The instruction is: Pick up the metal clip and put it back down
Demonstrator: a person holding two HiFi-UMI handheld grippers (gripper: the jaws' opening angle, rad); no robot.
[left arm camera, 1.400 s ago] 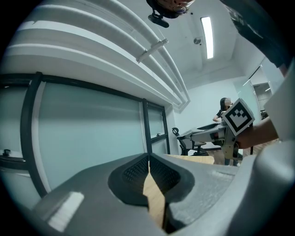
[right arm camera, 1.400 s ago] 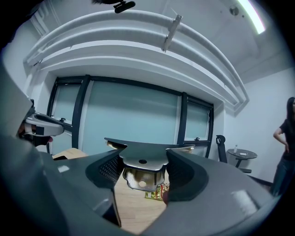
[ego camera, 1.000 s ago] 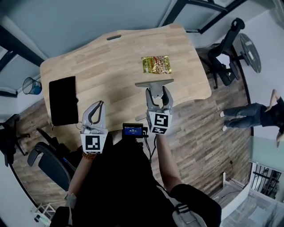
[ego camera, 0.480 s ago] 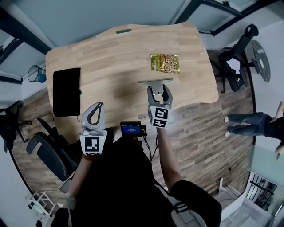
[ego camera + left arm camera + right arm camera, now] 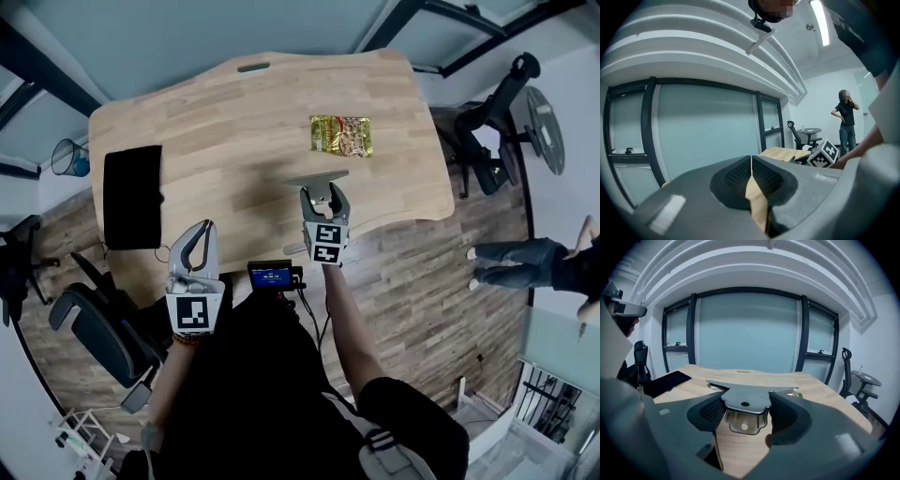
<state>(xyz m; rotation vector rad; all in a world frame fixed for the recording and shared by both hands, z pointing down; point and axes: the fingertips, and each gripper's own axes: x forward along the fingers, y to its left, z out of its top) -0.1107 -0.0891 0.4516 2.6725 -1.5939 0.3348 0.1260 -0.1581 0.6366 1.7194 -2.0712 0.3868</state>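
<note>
The metal clip (image 5: 319, 182), a silver bar with a folded handle, sits over the wooden table (image 5: 234, 122) near its front edge. My right gripper (image 5: 324, 199) is shut on the clip's handle. In the right gripper view the clip (image 5: 745, 399) fills the gap between the dark pads (image 5: 710, 411), its wide bar pointing away. Whether it rests on the wood or hangs just above it I cannot tell. My left gripper (image 5: 200, 230) is shut and empty, held off the table's front edge; in its own view the left gripper (image 5: 751, 176) shows only a thin slit.
A gold snack packet (image 5: 341, 135) lies behind the clip. A black pad (image 5: 132, 197) lies at the table's left end. Office chairs (image 5: 94, 328) (image 5: 492, 122) stand at both sides, a bin (image 5: 67, 157) at far left. A person (image 5: 530, 258) stands to the right.
The right gripper's jaws, open around the clip's handle before, have closed onto it. The left gripper stays shut and has barely moved.
</note>
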